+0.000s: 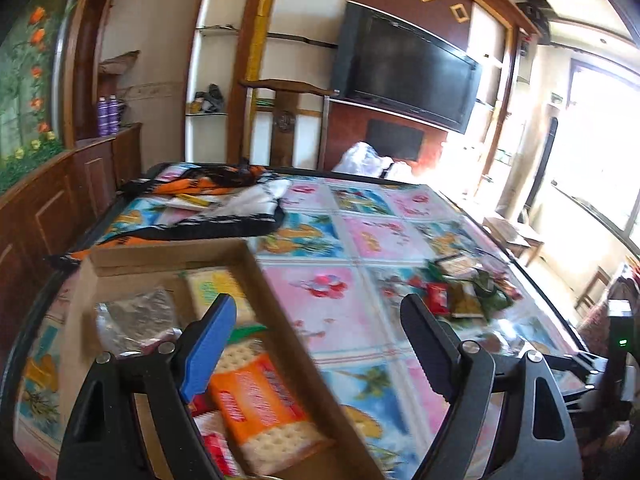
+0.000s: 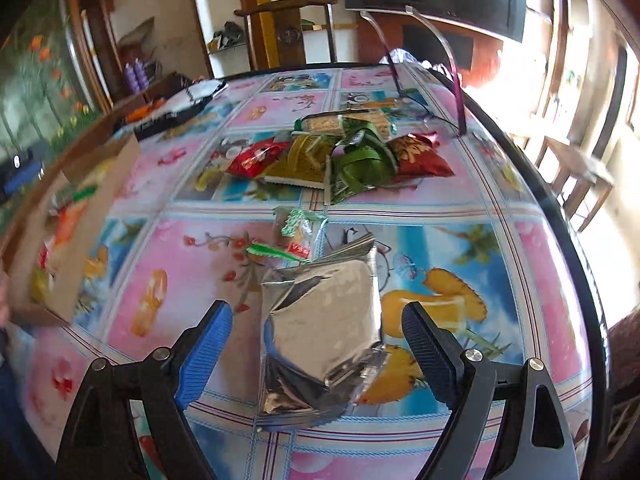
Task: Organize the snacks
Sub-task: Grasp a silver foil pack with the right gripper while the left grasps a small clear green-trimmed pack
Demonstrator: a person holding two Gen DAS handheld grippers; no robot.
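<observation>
A cardboard box (image 1: 280, 308) sits on the table at the left and holds an orange cracker packet (image 1: 256, 396), a silver packet (image 1: 132, 316) and other snacks. My left gripper (image 1: 316, 344) is open and empty above the box's right wall. My right gripper (image 2: 316, 344) is open, its fingers on either side of a silver foil packet (image 2: 324, 328) lying on the table, not touching it. Beyond it lies a small clear packet (image 2: 298, 236). A pile of red and green snack packets (image 2: 340, 152) lies further back, also in the left wrist view (image 1: 468, 288). The box shows blurred at the left of the right wrist view (image 2: 80, 240).
The table has a colourful patterned cloth (image 2: 440, 208). An orange, black and white bag (image 1: 216, 204) lies at the far left of it. Glasses (image 2: 432, 92) rest behind the snack pile. A chair (image 1: 288, 120) and a TV (image 1: 408, 72) stand beyond the table.
</observation>
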